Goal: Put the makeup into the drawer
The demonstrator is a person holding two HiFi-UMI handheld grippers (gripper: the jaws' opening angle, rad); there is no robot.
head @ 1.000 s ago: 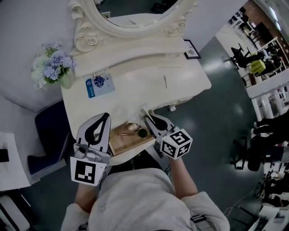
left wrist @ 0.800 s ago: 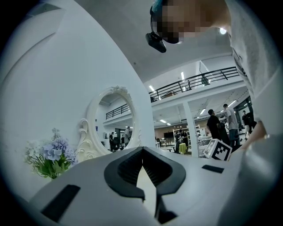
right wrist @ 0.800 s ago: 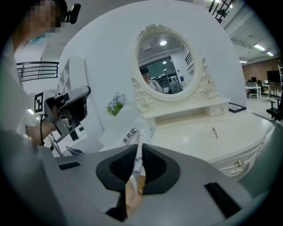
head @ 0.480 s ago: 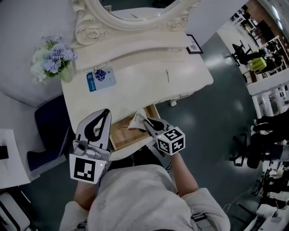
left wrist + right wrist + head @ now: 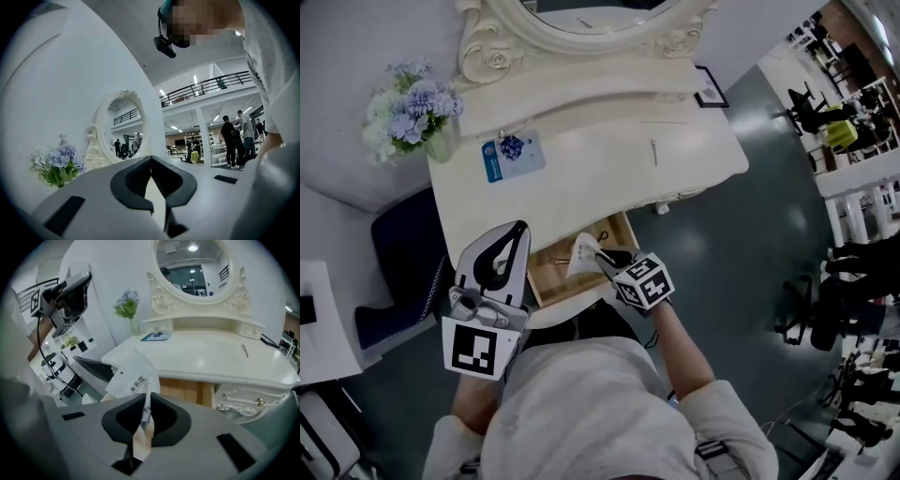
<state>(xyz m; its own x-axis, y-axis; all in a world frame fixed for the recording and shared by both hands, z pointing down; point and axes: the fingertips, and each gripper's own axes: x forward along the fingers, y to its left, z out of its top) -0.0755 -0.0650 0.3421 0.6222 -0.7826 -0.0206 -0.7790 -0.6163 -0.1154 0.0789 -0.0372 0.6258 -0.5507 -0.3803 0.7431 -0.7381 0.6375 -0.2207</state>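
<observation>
The right gripper (image 5: 146, 403) has its jaws pinched tight on the lower edge of the one white sachet (image 5: 133, 377), a flat, glossy packet with dark print that fans out ahead of the tips, over the single open drawer (image 5: 187, 389); whether it touches the drawer's bare wooden floor I cannot tell. The drawer stands pulled out below the rounded front edge of the cream dressing table (image 5: 581, 183), just beyond the right gripper, its top open. The left gripper (image 5: 151, 159) sits just left of the sachet, by the drawer's left wall, jaws closed tip to tip with nothing between them. Ahead of both grippers the smooth tabletop is wide and mostly bare, and dark floor (image 5: 741, 244) lies open off its right edge, to the right of the right gripper. On the top there are one blue card (image 5: 511, 155) ahead of the left gripper, one thin metal pin (image 5: 654, 150) ahead of the right, and one small framed picture (image 5: 710, 89) at the far right corner. One bunch of pale blue flowers (image 5: 408, 108) stands far left, and one oval mirror (image 5: 192, 268) in a carved, scrolled frame rises at the back
</observation>
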